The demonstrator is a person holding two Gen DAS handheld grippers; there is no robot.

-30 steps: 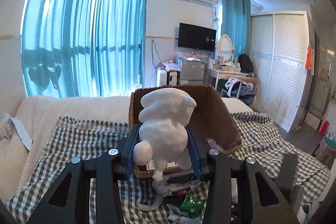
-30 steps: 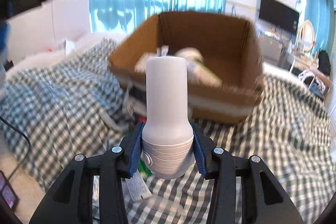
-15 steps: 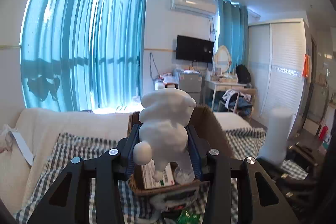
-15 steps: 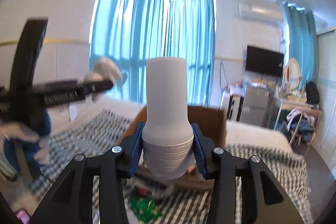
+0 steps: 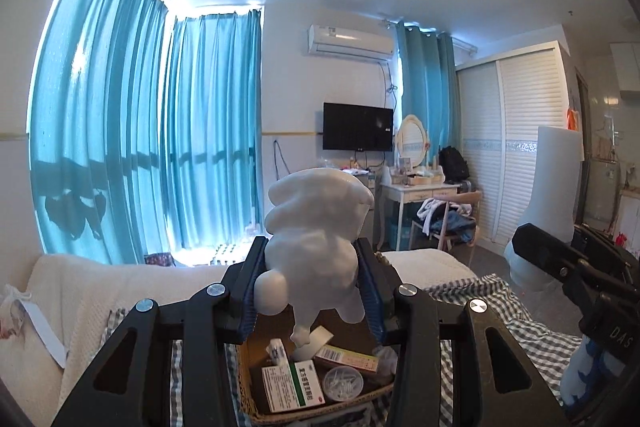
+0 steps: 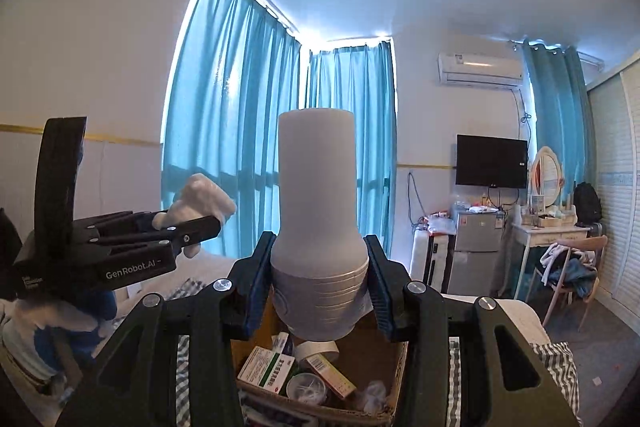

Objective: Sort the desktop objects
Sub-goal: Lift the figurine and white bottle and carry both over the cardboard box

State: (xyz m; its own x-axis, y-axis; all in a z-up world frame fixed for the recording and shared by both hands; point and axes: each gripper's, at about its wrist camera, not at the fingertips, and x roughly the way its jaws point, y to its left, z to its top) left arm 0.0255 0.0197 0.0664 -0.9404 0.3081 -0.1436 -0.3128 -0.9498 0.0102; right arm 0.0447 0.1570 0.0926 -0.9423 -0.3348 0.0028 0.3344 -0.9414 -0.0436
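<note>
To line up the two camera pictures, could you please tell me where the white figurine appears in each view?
Left wrist view: the white figurine sits centre frame, clamped in the left gripper.
Right wrist view: it shows at the left, seen from the side in that same gripper.
Shared landmark: the wall television.

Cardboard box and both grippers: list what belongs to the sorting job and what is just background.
Job:
left gripper holding white figurine
right gripper holding white bottle
cardboard box with medicine box inside

Background:
television
air conditioner
curtains
wardrobe
</note>
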